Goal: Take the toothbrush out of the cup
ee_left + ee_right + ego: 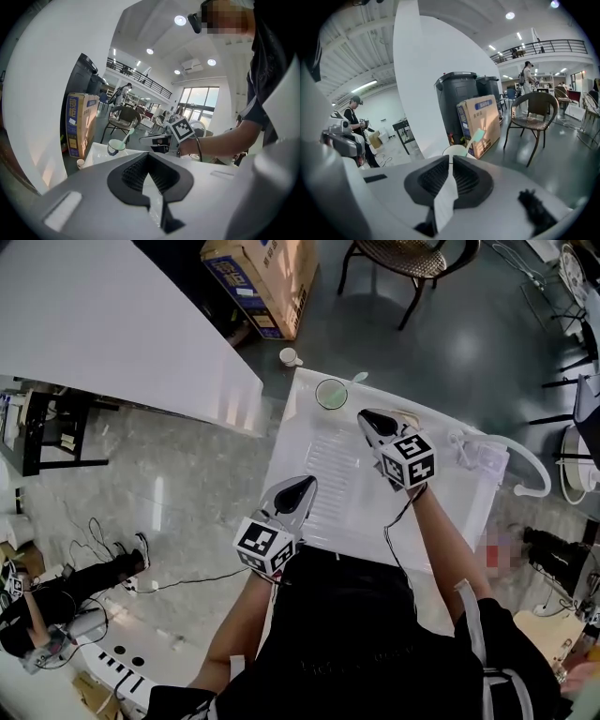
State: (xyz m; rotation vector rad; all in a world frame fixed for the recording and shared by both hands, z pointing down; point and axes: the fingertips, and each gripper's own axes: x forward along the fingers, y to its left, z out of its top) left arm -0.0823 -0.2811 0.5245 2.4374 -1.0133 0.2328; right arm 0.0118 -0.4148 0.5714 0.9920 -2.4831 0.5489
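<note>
Closest beneath you is your own dark top (375,643), and just past it the left gripper (302,484), with its marker cube (265,545), hovers over the near edge of the white ridged counter (450,493), well short of the cup. Its jaws are pressed together with nothing between them. Your right gripper (367,415) is the one placed for the job: it sits just beside the white round cup with the pale green inside (331,393), on the cup's near right side, and its jaws are likewise closed and empty. The mint-green plastic toothbrush (361,377) stands in that cup, leaning out over the rim on the side away from you and to the right, broader end uppermost. Spread the right jaws before you close in, since shut tips would likely just knock the cup, which stands at the counter's far edge. Aim for the bare handle above the cup's rim and pinch it squarely across the ribbed pads (464,180). Then draw it out along its own lean rather than straight up, so the end inside doesn't lever the cup over. If the cup looks likely to tip, bring the left gripper up beside it as a steady.
</note>
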